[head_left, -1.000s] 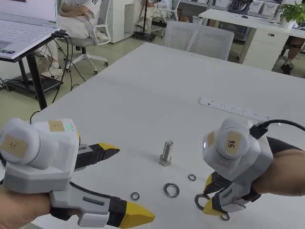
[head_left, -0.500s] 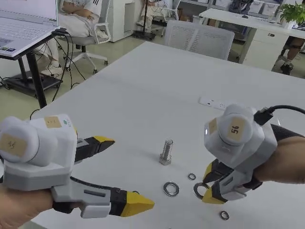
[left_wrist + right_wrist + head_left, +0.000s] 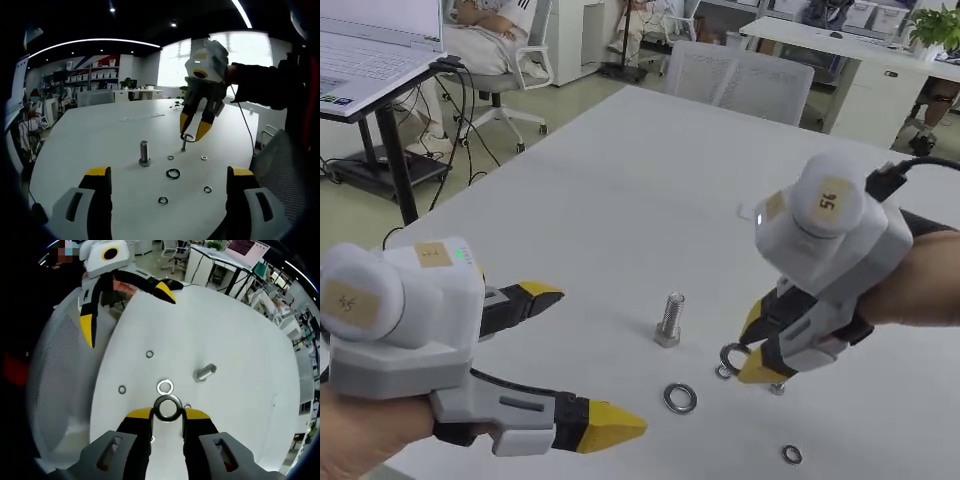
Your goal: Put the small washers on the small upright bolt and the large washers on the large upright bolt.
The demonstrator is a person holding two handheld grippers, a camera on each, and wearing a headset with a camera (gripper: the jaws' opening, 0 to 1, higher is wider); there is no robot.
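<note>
Pinching a large washer [image 3: 168,397] near the large bolt [image 3: 669,320], right tongs [image 3: 168,413]; left tongs [image 3: 169,171] spread wide.

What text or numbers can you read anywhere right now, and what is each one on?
"56": tan sticker on top of the right gripper, which holds a washer.
Other sticker on the left gripper: marks too blurred to read.
Laptop screen: too small to read.

Tabletop [image 3: 620,180]: white, before me.
Laptop [image 3: 370,55]: open, far left.
Mesh chair [image 3: 740,82]: at tabletop's far edge.
Plant [image 3: 932,22]: far right.
</note>
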